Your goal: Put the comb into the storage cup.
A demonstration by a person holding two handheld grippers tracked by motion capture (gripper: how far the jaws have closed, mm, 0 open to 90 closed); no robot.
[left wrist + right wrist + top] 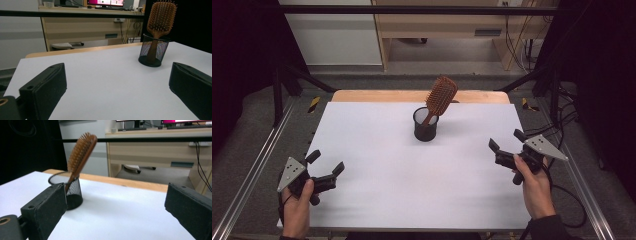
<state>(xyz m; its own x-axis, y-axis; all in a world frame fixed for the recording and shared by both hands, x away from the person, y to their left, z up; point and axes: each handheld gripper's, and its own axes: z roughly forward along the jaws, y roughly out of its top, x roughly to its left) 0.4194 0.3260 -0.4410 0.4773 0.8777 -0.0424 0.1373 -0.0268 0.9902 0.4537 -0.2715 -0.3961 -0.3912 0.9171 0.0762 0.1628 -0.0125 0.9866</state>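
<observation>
Hairbrush (441, 95) leans handle-down in mesh cup (425, 125), mid-table, rear | left gripper (326, 169) and right gripper (506, 145): jaws apart, empty, well away | likely light, rigid wood; grip paddle edges, cup may tip

My left claw (326, 165) sits low at the near left, jaws spread wide. My right claw (506, 141) sits at the near right, jaws equally wide, both angled inward.

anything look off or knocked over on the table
Nothing is spilled or toppled. The hairbrush stands handle-down in the black mesh cup, leaning against its rim; the cup sits upright.
</observation>
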